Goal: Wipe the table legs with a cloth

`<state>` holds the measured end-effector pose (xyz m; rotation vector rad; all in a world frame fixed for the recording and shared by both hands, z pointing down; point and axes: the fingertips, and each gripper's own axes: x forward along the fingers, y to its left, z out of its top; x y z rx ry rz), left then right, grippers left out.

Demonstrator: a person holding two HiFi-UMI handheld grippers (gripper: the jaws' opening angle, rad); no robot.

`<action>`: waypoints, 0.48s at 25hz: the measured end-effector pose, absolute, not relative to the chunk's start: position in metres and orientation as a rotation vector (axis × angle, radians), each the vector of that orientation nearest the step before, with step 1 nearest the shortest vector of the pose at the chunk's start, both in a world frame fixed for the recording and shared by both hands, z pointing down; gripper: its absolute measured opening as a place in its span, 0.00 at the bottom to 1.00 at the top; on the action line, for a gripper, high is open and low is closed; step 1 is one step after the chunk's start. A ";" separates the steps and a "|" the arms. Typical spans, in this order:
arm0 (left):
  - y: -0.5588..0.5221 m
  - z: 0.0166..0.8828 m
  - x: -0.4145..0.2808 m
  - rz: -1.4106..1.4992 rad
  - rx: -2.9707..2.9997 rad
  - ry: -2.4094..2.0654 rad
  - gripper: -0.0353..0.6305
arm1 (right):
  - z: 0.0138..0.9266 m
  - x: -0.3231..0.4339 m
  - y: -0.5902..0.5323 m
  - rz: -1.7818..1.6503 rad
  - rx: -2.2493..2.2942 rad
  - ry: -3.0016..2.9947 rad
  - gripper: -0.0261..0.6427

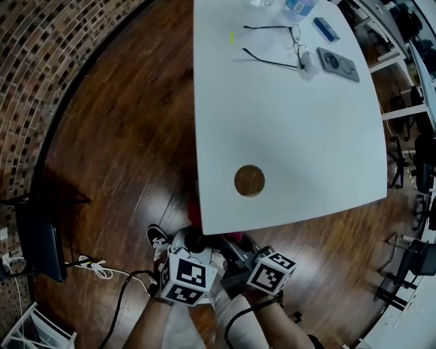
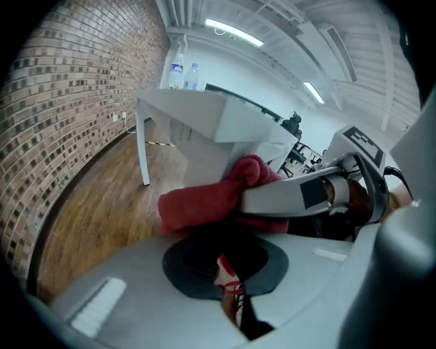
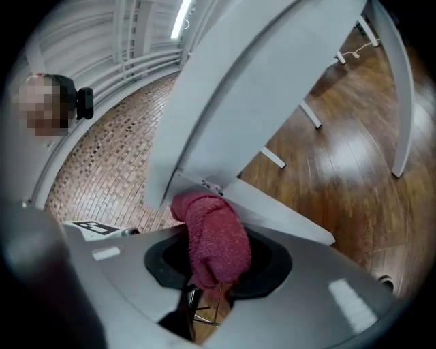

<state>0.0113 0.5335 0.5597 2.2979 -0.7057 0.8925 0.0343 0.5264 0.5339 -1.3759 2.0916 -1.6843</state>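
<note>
White table w/ glasses, phone, bottle.

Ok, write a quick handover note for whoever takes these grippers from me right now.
Right gripper: shut on the cloth.
Left gripper: beside the cloth, jaws nearly together; grip unclear.
Cloth: under the table's near edge, its tip at the top of the near leg.
Done: cannot tell what is wiped.
Left: wipe the legs; nothing touches the far leg.
</note>
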 end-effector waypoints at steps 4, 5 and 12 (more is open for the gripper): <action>0.531 0.579 0.003 0.906 2.274 -0.704 0.05 | 0.560 0.034 0.525 -1.726 -1.452 2.064 0.20; 0.532 0.582 -0.001 0.897 2.263 -0.710 0.05 | 0.568 0.034 0.525 -1.740 -1.472 2.062 0.20; 0.556 0.618 -0.052 0.830 2.138 -0.743 0.05 | 0.635 0.027 0.525 -1.828 -1.598 2.071 0.20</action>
